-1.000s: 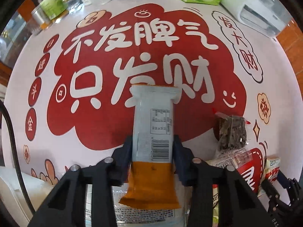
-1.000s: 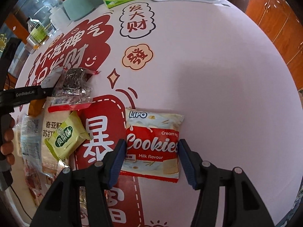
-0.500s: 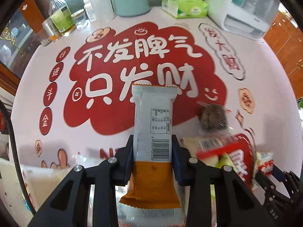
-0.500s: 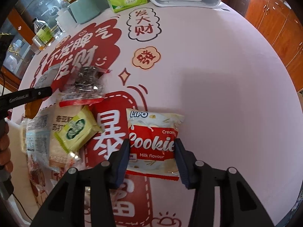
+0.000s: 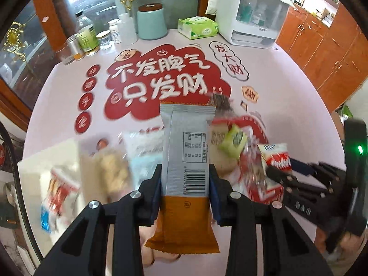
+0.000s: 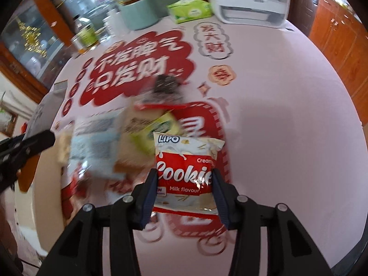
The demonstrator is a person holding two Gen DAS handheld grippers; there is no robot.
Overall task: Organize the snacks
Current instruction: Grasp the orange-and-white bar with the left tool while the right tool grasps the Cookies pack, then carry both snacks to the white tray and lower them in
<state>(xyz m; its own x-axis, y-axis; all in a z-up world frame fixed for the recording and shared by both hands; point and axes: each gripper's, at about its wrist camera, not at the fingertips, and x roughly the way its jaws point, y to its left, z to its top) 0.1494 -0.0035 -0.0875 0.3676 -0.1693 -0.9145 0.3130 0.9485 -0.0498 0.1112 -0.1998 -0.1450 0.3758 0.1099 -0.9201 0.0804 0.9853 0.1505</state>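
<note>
My left gripper (image 5: 185,179) is shut on a silver and orange snack bar (image 5: 186,151), held up above the table. My right gripper (image 6: 185,179) is shut on a red and white Lipo cookie pack (image 6: 185,172), lifted off the table; the pack also shows in the left wrist view (image 5: 277,158). Below lie blurred snacks: a green packet (image 5: 233,141), a dark seed packet (image 6: 166,87), a pale blue bag (image 6: 94,147) and a beige cracker pack (image 6: 135,126). A white tray (image 5: 34,170) at lower left holds a red and white pack (image 5: 58,193).
The pink table (image 6: 287,115) has red printed characters. At its far edge stand a teal canister (image 5: 151,23), a green tissue box (image 5: 197,27), a white appliance (image 5: 250,18) and bottles and jars (image 5: 86,36). Wooden cabinets (image 5: 322,53) are on the right.
Both grippers have risen well above the table with their packs. My right gripper closed onto the cookie pack and lifted it. The views now reach the back wall.
</note>
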